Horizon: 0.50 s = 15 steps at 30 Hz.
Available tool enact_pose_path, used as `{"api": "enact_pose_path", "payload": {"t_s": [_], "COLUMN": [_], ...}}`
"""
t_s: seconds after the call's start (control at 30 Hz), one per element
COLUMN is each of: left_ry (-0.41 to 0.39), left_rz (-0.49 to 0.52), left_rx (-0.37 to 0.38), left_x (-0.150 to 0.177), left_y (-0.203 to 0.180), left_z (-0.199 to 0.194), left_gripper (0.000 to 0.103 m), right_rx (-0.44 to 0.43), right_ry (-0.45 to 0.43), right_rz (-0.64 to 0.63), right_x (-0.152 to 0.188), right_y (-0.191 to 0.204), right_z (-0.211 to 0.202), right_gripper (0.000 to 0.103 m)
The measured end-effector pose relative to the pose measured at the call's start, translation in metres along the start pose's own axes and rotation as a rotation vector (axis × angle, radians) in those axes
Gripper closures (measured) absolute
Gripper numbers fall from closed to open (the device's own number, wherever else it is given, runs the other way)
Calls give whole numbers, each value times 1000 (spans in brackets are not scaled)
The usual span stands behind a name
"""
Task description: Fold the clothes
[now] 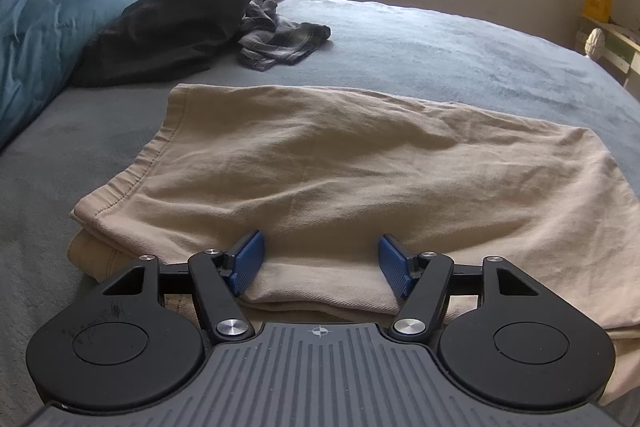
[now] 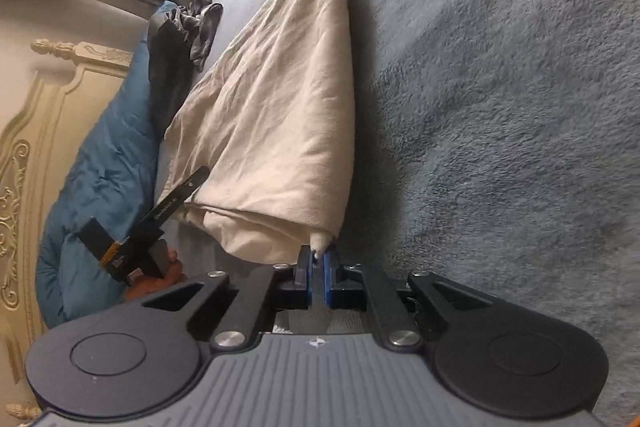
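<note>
Beige garment (image 1: 320,163) lies part-folded on bed (image 1: 460,39). Left gripper (image 1: 320,263) gapes over its near fold at 6 o'clock, gripping nothing. Right gripper (image 2: 319,259) pinches a corner (image 2: 320,241), likely to tug it flat.

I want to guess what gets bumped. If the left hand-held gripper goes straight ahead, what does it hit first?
Probably the beige cloth: the open left hand-held gripper points right at its folded edge.

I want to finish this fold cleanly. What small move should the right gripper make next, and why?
Probably carry the pinched corner across. The right gripper is shut on a corner of the beige garment, lifting that edge off the bed, while the left gripper stands open over the folded edge.
</note>
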<state>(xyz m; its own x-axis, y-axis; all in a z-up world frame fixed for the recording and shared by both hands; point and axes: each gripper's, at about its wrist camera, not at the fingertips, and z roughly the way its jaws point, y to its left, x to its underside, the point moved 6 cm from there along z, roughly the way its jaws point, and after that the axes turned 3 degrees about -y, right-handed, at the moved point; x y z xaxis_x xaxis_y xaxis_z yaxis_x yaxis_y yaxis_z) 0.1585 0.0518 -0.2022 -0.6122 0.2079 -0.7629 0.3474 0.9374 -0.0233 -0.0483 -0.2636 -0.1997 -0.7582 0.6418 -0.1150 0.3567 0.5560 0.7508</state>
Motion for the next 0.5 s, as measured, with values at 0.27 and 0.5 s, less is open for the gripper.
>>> {"api": "enact_pose_path", "payload": {"t_s": [0.27,0.5], "left_ry": [-2,-7], "left_rz": [2,4], "left_rx": [0,2], "left_x": [0,1], "left_y": [1,0], "left_z": [0,0], "left_gripper": [39,39], "right_rx": [-18,-40], "right_ry": [-60,-27], "right_rz": [39,39], "right_x": [-25,-31], "right_y": [-11,-6], "right_z": [-10,32], "right_gripper": [50,76]}}
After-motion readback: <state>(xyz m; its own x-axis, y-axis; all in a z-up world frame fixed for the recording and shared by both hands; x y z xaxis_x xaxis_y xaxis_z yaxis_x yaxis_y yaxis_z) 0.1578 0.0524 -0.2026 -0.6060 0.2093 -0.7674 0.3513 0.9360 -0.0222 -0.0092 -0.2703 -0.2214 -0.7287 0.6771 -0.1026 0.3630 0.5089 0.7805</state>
